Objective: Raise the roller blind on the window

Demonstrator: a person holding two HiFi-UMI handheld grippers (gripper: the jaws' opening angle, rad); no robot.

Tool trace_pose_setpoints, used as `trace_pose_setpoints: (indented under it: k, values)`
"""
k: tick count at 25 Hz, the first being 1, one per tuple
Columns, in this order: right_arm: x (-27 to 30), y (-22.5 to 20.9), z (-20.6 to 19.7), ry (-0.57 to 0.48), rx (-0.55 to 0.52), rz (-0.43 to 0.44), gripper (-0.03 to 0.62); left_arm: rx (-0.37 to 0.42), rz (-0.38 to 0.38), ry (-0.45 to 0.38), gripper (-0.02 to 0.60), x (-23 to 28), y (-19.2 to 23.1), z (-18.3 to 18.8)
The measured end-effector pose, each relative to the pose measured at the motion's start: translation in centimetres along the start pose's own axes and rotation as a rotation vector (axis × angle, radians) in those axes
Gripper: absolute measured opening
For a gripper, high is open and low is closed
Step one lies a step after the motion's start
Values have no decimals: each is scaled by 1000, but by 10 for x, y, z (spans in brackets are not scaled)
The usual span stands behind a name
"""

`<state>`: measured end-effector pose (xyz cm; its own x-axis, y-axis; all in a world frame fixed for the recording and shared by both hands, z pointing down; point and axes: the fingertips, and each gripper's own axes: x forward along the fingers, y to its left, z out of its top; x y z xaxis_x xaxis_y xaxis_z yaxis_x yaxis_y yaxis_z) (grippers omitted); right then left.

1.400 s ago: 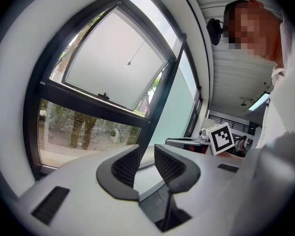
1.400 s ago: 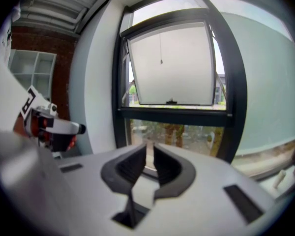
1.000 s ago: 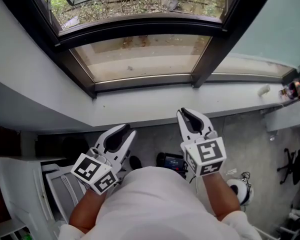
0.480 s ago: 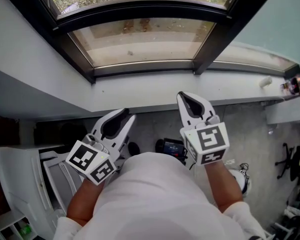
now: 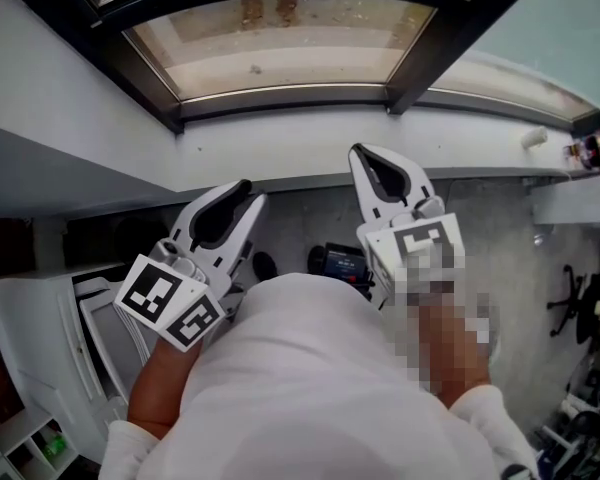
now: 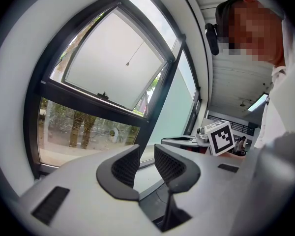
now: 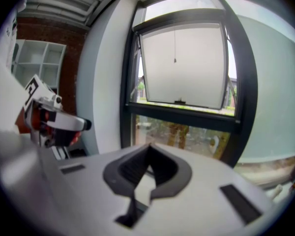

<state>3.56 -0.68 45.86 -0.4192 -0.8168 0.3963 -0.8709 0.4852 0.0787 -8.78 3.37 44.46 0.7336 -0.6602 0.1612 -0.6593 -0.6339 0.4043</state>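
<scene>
White fabric roller blind covers upper pane; thin cord at 12 o'clock. Left tongs half-open, right tongs shut, both empty. Raising further needs cord gripped.

White roller blind, black window frame

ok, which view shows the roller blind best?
Right gripper view: the roller blind faces the camera almost square-on, whole, with its pull cord hanging in front. The left gripper view shows the roller blind slanted and more distorted. The head view points down and misses it; only the lower pane shows.
</scene>
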Motion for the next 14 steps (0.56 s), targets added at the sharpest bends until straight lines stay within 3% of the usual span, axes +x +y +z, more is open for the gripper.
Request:
trace_pose_setpoints:
  k: [14]
  values:
    - [3, 5, -2, 13, -13, -4, 21, 1, -18, 10, 109, 3, 1, 0]
